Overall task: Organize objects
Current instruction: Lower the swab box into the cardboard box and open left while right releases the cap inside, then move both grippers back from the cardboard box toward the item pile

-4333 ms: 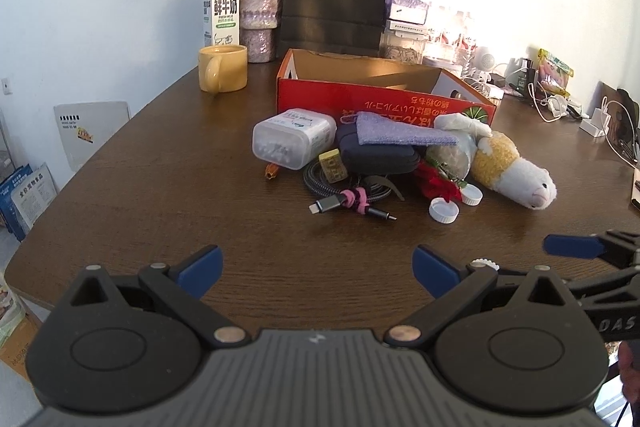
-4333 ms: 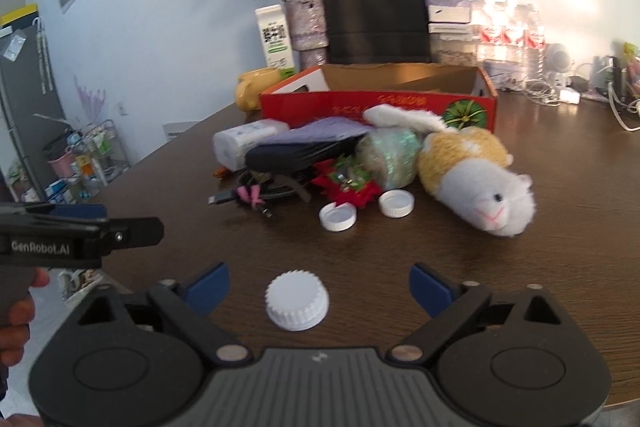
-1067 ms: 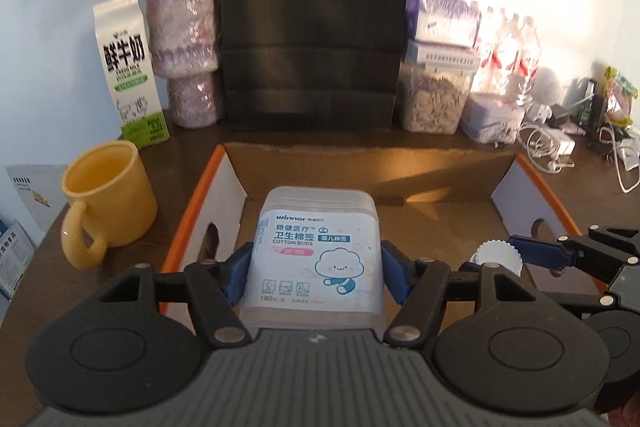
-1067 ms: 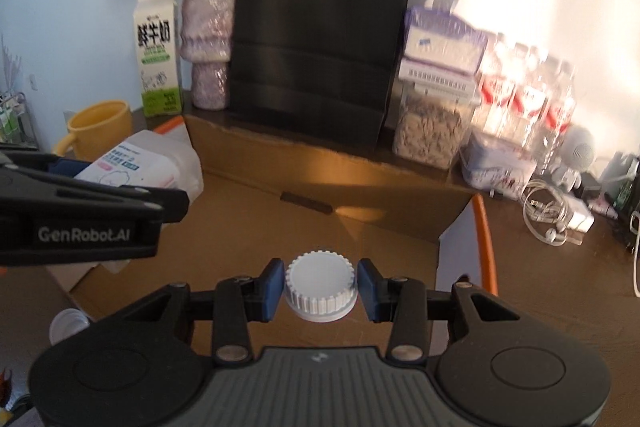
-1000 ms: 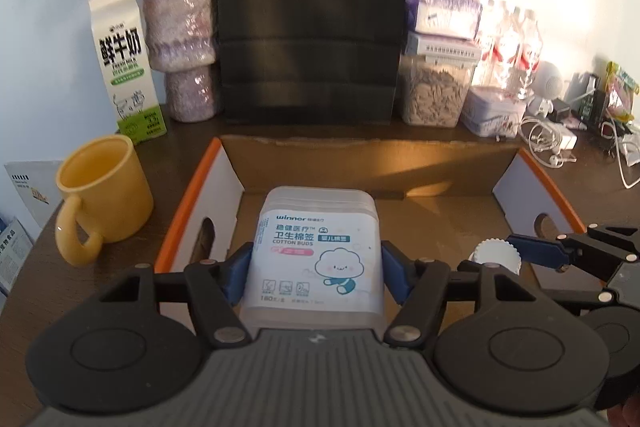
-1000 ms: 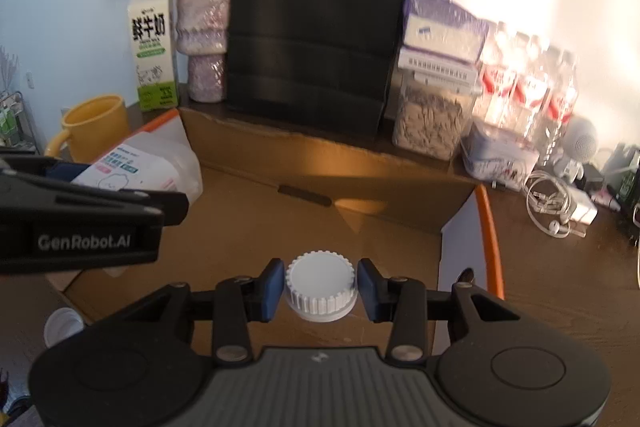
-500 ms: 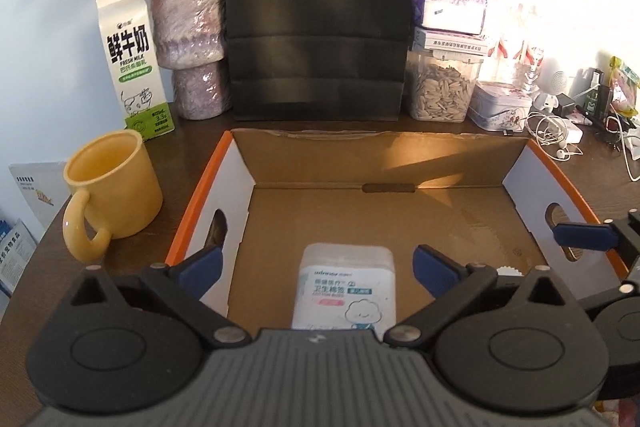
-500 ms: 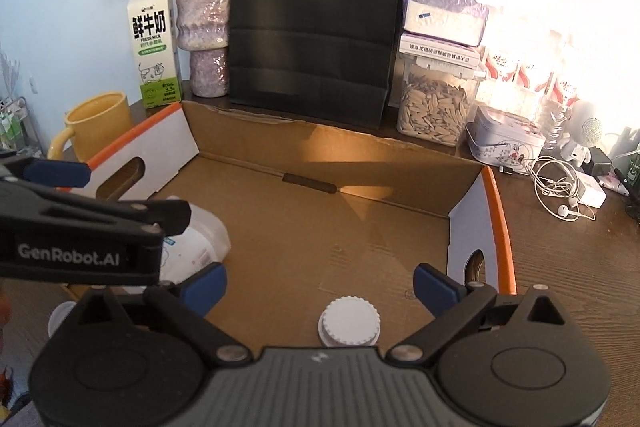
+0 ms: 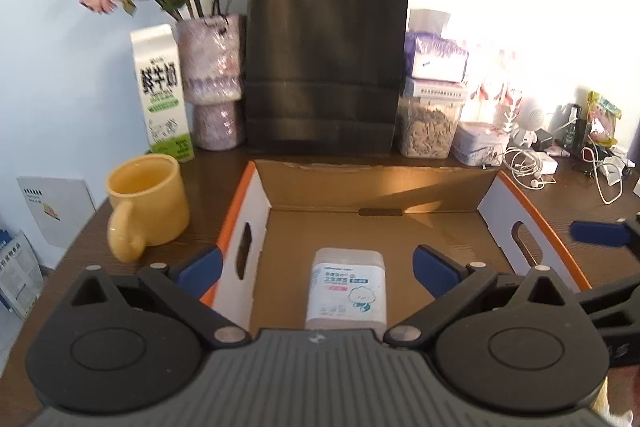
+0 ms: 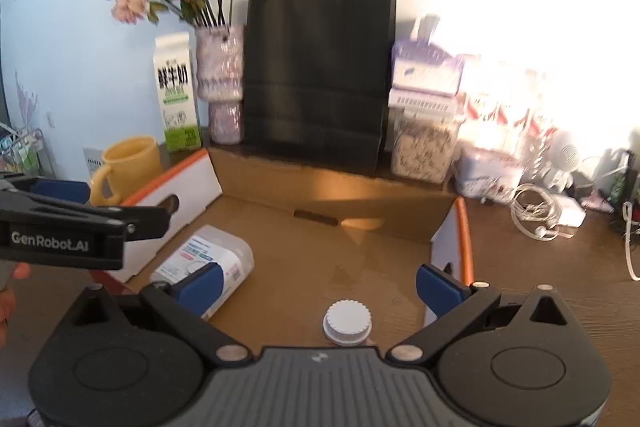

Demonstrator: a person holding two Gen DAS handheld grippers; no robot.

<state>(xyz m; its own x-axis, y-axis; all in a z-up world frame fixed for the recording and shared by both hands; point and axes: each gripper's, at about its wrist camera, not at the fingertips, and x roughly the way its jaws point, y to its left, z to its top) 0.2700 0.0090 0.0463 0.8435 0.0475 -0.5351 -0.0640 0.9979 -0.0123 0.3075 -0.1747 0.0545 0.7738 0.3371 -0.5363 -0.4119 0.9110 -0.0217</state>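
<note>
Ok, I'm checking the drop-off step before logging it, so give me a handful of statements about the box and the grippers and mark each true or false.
1. The cotton bud box lies on the floor of the cardboard box. True.
2. The right gripper is clamped on the white cap. False: its jaws stand wide and the cap rests on the box floor, free of the pads.
3. The left gripper is open and holds nothing. True.
4. The yellow mug sits inside the cardboard box. False: it stands on the table outside the box's left wall.
5. The black paper bag stands upright behind the box. True.
</note>
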